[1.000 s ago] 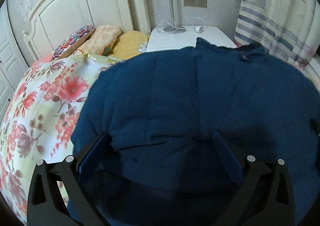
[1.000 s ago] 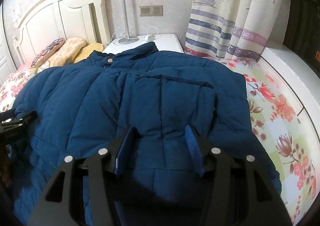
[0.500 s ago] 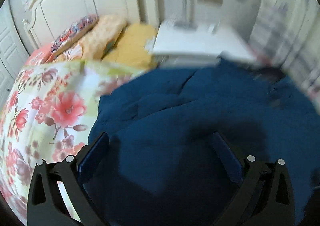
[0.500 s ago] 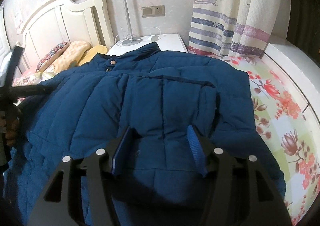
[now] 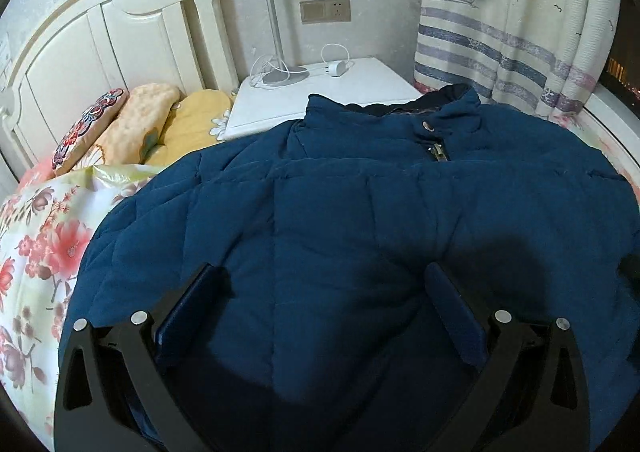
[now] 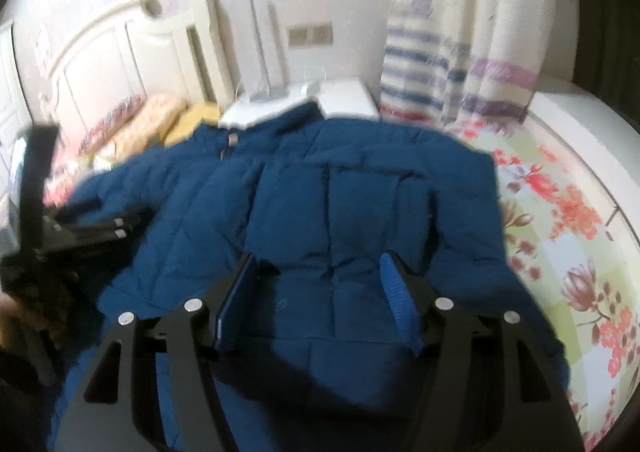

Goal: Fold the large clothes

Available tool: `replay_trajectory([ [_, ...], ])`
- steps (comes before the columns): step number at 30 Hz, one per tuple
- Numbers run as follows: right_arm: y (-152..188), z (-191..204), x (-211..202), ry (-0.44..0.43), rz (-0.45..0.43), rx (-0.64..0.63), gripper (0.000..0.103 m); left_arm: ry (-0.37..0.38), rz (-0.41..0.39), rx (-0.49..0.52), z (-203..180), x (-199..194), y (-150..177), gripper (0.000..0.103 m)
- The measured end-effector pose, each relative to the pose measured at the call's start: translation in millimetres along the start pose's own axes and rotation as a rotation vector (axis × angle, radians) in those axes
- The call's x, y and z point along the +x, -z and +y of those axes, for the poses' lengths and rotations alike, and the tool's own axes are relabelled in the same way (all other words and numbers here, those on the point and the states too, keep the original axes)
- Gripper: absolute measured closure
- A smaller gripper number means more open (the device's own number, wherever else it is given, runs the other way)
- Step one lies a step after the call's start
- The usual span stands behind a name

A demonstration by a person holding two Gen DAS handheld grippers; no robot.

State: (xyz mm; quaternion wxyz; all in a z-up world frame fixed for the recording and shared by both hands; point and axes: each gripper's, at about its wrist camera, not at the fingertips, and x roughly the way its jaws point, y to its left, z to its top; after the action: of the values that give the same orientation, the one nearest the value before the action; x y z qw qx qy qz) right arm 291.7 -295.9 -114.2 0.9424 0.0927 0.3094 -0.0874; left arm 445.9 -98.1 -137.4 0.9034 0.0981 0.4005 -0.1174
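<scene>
The blue padded jacket (image 5: 360, 220) lies spread front-up on the floral bedspread (image 5: 36, 236), collar toward the white nightstand (image 5: 320, 104). Your left gripper (image 5: 324, 284) hangs over the jacket's lower half, jaws wide apart, nothing clamped. Your right gripper (image 6: 320, 284) sits above the hem region; its jaws have just been opening, padding below them but not pinched.

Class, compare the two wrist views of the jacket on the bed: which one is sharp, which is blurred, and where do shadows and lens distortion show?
Left wrist view: sharp; the blue jacket carries a dark shadow low on its right; fisheye bends the headboard and curtain. Right wrist view: smeared throughout, wall socket and curtain soft, corners dark.
</scene>
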Motion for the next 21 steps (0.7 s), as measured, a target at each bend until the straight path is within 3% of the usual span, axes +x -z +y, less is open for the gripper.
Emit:
replay_trajectory([
  [2, -5, -3, -19, 0.037, -0.096, 0.008, 0.040, 0.002, -0.001, -0.003, 0, 0, 1, 0.004],
  [3, -6, -2, -18, 0.047, -0.097, 0.001, 0.040, 0.007, 0.000, -0.007, 1, 1, 1, 0.004],
  [5, -3, 1, 0, 0.043, -0.007, -0.028, 0.040, 0.012, 0.000, -0.011, -3, -2, 2, 0.004],
  [6, 2, 5, 22, 0.048, 0.111, -0.052, 0.040, 0.015, 0.000, -0.013, -2, -2, 3, 0.004],
  [10, 0, 10, 25, 0.089, 0.136, -0.060, 0.039, 0.034, 0.000, -0.028, 0, -4, 3, 0.004],
  [15, -23, 34, -2, 0.153, -0.008, -0.159, 0.035, 0.039, 0.002, -0.031, 2, -4, 3, 0.004],
  [16, -28, 41, 4, 0.139, 0.008, -0.194, 0.032, 0.041, 0.002, -0.033, 3, -4, 4, 0.004],
  [18, -33, 47, 30, 0.109, 0.124, -0.240, 0.032, 0.042, 0.002, -0.034, 3, -4, 4, 0.004],
  [19, -30, 48, 52, 0.100, 0.231, -0.256, 0.031, 0.043, 0.002, -0.035, 2, -4, 4, 0.004],
  [21, -30, 47, 65, 0.096, 0.260, -0.278, 0.027, 0.051, 0.000, -0.040, 3, -4, 4, 0.004],
])
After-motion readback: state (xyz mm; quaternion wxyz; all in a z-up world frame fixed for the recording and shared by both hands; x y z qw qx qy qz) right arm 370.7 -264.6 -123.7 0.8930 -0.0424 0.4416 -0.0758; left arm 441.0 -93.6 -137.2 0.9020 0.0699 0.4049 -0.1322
